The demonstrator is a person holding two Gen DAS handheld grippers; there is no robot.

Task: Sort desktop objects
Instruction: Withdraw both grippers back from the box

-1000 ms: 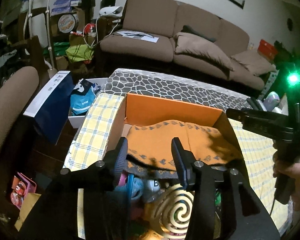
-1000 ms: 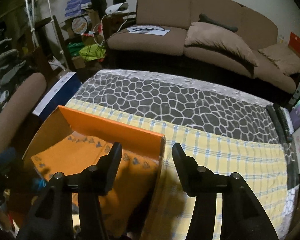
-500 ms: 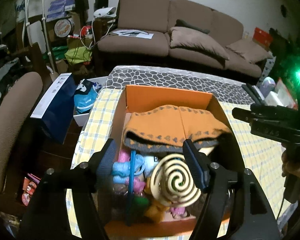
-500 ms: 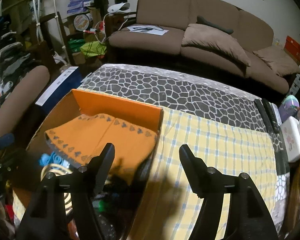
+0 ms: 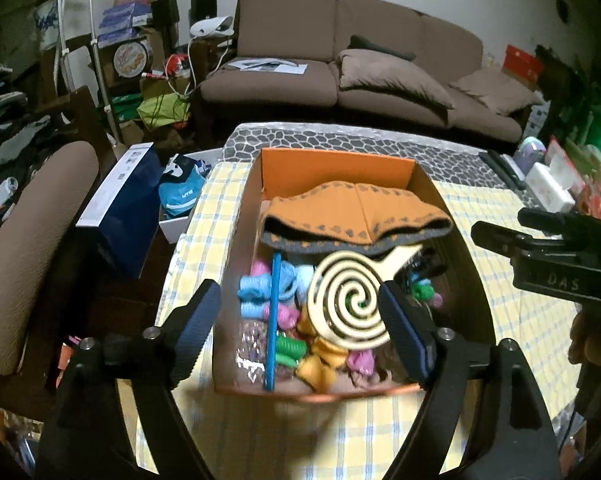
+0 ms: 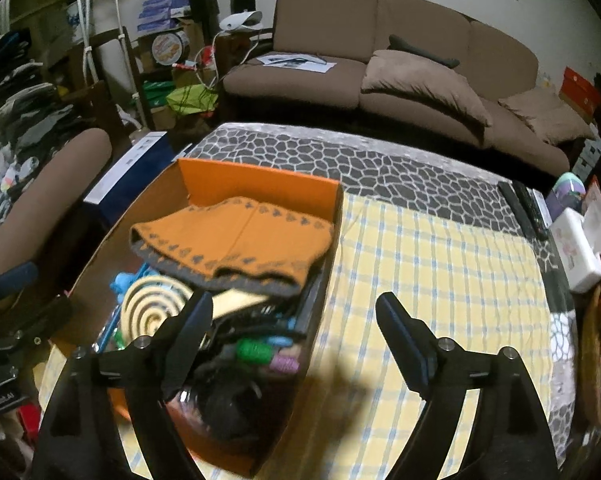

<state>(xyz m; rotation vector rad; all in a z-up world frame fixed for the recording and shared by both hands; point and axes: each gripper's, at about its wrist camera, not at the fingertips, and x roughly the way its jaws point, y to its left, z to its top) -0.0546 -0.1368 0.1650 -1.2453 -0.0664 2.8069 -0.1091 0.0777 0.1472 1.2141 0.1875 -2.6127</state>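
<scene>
An orange cardboard box (image 5: 332, 168) (image 6: 256, 184) stands on the yellow checked tablecloth (image 5: 480, 216) (image 6: 440, 264). Inside lie a folded orange cloth (image 5: 356, 212) (image 6: 236, 236), a cream spiral fan (image 5: 348, 304) (image 6: 152, 308), a blue stick (image 5: 273, 320) and several small coloured curlers (image 5: 256, 286). My left gripper (image 5: 300, 332) is open and empty, above the box's near end. My right gripper (image 6: 292, 336) is open and empty, above the box's right wall; it also shows at the right in the left wrist view (image 5: 540, 256).
A brown sofa (image 5: 360, 68) stands behind the table. A dark blue box (image 5: 124, 204) and a chair (image 5: 24, 240) are at the left. Remotes (image 6: 524, 208), a white box (image 6: 576, 256) and clutter sit along the table's right edge.
Both grippers have pulled back and up from the box and opened wider. The whole box and its contents have come into view.
</scene>
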